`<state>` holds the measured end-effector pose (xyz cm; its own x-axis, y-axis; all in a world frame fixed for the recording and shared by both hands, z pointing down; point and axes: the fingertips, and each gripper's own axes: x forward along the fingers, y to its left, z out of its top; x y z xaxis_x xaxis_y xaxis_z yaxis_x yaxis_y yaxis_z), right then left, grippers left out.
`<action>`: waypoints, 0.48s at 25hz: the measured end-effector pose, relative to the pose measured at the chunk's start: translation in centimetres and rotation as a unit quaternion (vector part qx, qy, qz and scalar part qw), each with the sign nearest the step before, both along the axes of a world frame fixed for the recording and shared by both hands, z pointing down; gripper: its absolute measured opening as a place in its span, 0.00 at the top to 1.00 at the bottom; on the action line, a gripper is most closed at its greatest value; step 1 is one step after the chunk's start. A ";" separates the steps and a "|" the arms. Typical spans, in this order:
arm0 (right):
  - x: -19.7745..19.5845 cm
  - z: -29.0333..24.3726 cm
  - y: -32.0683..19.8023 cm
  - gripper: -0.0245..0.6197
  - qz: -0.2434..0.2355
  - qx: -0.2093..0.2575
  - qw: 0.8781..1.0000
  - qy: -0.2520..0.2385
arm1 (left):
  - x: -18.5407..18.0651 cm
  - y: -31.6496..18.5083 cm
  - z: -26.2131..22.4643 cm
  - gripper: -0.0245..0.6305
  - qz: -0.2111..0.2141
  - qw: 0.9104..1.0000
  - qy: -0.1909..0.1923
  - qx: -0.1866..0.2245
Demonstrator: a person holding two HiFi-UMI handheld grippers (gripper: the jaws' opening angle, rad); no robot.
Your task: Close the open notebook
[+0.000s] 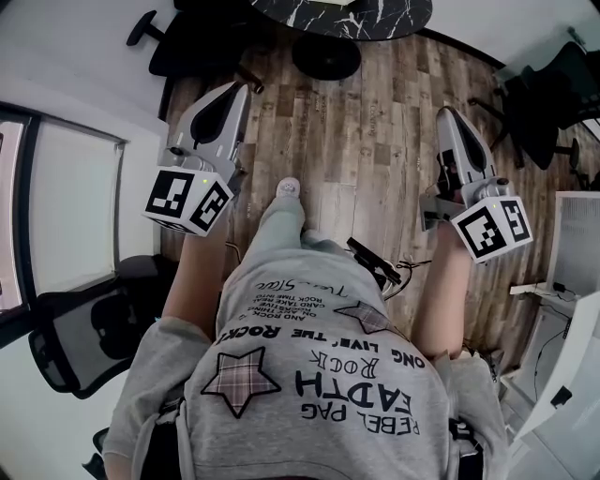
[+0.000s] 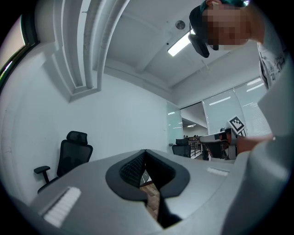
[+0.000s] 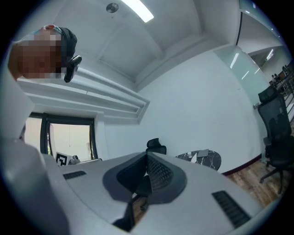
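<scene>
Left hand-held gripper [image 2: 145,153]: clenched, ribbed pads met at the tips, nothing between them. Right hand-held gripper [image 3: 147,156]: likewise clenched and empty. In the head view, set at upper left and upper right of the frame, one to each side of a grey printed sweatshirt [image 1: 319,375]. Both pointing toward the top edge over a wooden floor [image 1: 375,122], well apart from each other. Left marker cube [image 1: 187,199] and right marker cube [image 1: 492,228] at the near ends. Dark marbled tabletop [image 1: 394,21] at the top edge, ahead of both, touched by neither. Same tabletop right of centre in the right gripper view, with pale flat things [image 3: 203,153] on it, too small to tell whether the notebook. Black office chair [image 2: 73,153] against a white wall at lower left of the left gripper view.
</scene>
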<state>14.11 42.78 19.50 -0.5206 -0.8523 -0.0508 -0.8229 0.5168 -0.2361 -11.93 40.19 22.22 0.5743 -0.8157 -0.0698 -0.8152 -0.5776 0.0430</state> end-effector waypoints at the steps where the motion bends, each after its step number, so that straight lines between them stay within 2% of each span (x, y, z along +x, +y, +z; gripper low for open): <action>1: -0.2 0.0 -0.4 0.94 -0.002 0.001 1.000 -0.001 | 0.0 -0.4 0.0 0.95 0.001 1.000 0.001 0.001; 12: 0.1 0.1 -7.5 0.94 0.006 -0.007 1.000 0.000 | 0.5 -8.7 0.2 0.95 0.011 1.000 0.018 -0.003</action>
